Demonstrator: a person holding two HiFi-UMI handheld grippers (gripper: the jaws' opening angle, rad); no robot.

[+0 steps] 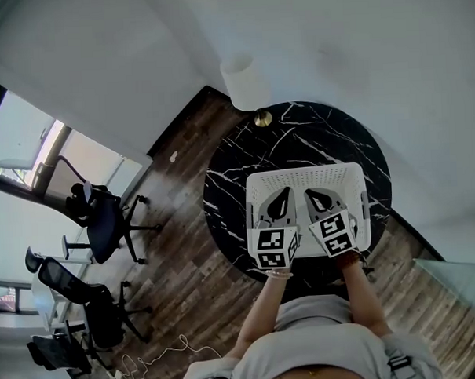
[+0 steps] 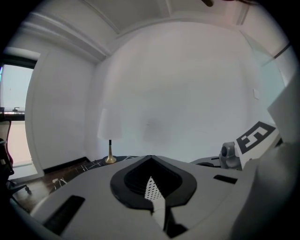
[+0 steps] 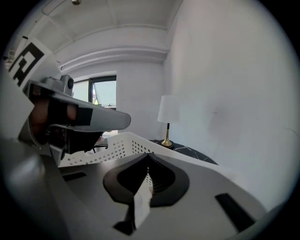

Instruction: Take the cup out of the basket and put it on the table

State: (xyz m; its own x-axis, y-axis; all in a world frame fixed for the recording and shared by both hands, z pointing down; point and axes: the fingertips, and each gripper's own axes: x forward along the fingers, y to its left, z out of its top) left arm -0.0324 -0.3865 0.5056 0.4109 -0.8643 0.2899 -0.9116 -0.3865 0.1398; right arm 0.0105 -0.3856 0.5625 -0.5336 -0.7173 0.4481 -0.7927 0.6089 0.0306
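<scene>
Hovering over one white perforated plastic basket (image 1: 257, 182), between centre and near edge of round black marble table (image 1: 226, 189), we hold two grippers: left gripper (image 1: 288, 190) jaws together, right gripper (image 1: 306, 192) jaws together, both empty. Cup hidden from us in every view. One lamp (image 1: 248, 82), cylindrical shade, at far edge. Only right gripper view shows basket's long dotted rim

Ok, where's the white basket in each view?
Head view: basket at centre, on the black table.
Left gripper view: only a perforated sliver low at centre.
Right gripper view: its perforated wall left of centre.
Shared landmark: the white-shaded lamp.
</scene>
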